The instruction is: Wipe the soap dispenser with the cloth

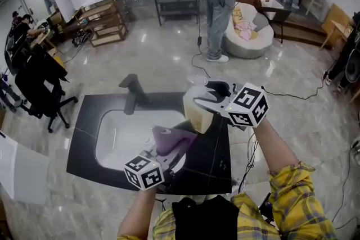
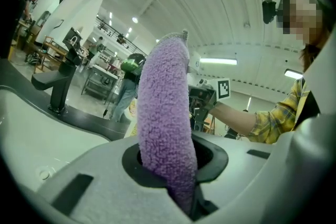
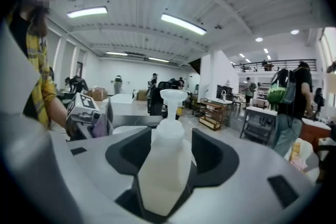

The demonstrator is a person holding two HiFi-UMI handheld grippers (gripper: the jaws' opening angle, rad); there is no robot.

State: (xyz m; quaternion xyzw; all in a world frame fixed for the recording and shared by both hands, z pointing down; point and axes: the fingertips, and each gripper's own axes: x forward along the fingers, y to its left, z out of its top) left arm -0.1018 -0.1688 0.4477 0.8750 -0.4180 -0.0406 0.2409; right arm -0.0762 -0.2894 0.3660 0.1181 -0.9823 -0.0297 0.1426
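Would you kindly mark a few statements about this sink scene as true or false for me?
1. The left gripper holds a purple cloth. True.
2. The dispenser sits between the right gripper's jaws. True.
3. The cloth lies in the sink. False: it is clamped in the left gripper's jaws.
4. The faucet is white. False: it is black.

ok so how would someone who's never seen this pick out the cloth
Find the black counter with the white sink basin sunk into it. Over the basin's near right corner, the left gripper pinches a cloth. It is fuzzy and purple, unlike the smooth pale soap dispenser in the right gripper beside it.
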